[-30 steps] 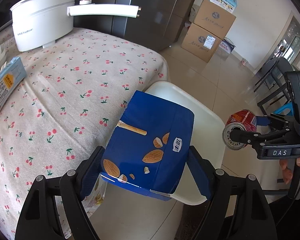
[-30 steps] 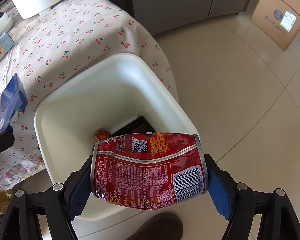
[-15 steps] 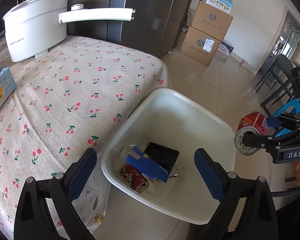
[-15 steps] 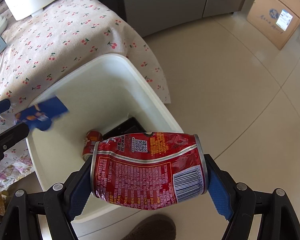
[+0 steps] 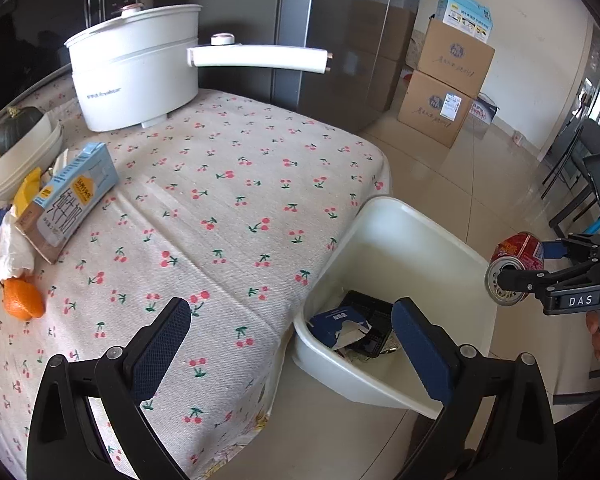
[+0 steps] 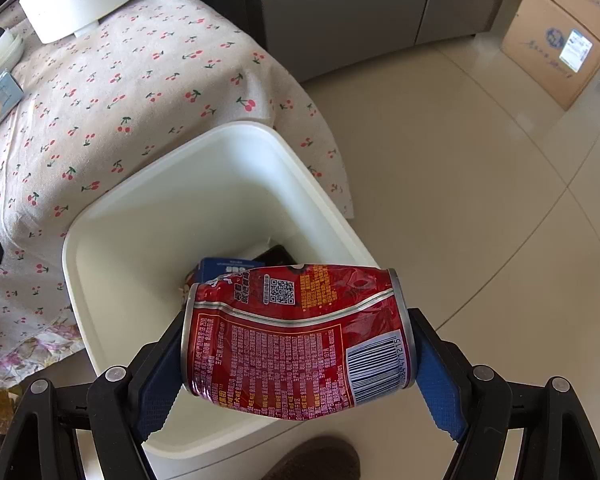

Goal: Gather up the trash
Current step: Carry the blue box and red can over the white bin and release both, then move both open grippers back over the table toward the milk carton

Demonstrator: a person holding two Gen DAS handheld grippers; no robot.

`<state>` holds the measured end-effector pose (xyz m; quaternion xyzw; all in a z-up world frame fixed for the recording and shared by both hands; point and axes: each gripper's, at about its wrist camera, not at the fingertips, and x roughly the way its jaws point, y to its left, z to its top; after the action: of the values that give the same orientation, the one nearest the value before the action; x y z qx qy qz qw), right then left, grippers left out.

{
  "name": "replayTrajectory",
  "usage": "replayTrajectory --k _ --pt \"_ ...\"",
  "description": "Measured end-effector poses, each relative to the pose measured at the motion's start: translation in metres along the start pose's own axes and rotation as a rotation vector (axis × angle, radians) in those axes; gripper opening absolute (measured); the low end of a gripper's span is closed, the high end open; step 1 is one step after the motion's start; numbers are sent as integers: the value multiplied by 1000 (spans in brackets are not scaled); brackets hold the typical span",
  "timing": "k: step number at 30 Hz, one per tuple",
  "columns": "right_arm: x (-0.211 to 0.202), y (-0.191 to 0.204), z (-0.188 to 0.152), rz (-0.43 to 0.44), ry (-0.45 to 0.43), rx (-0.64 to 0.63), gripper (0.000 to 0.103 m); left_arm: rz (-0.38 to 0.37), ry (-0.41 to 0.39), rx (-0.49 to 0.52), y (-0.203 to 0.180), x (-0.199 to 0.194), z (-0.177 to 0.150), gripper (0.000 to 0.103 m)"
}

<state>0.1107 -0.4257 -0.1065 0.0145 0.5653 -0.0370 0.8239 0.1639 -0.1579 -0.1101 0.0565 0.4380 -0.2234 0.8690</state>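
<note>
A white trash bin (image 5: 412, 216) (image 6: 100, 216) stands on the floor against the table's corner. Inside it lie a blue snack box (image 5: 336, 322) (image 6: 228, 268) and a black tray (image 5: 374, 318). My left gripper (image 5: 292, 340) is open and empty, above the table edge and the bin's near rim. My right gripper (image 6: 296, 364) is shut on a crushed red can (image 6: 296, 340) and holds it sideways over the bin's near rim. The can also shows in the left wrist view (image 5: 514, 266), to the right of the bin.
The cherry-print table (image 5: 220, 200) carries a white electric pot (image 5: 136, 68), a light blue carton (image 5: 68, 200), crumpled tissue (image 5: 10, 248), an orange peel (image 5: 22, 300) and stacked bowls (image 5: 16, 152). Cardboard boxes (image 5: 444, 84) and a grey fridge (image 5: 332, 32) stand behind.
My left gripper opened and dropped the blue box, which fell into the bin. The left gripper then swung left toward the table. The right gripper keeps holding the can over the bin.
</note>
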Motion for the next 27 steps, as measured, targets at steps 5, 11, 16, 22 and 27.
replayTrajectory --k 5,11,16,22,27 --pt "7 16 8 -6 22 -8 85 27 -15 -34 23 -21 0 102" --pt "10 29 17 -4 23 14 91 70 -16 -82 52 -42 -5 103" --pt "0 39 24 -2 -23 22 102 100 -16 -127 73 -55 -11 103" --pt "-10 60 31 -2 -52 -14 102 123 -22 -157 91 -70 -15 103" --pt "-20 82 38 11 -85 -47 102 130 -14 -183 105 -81 -18 103"
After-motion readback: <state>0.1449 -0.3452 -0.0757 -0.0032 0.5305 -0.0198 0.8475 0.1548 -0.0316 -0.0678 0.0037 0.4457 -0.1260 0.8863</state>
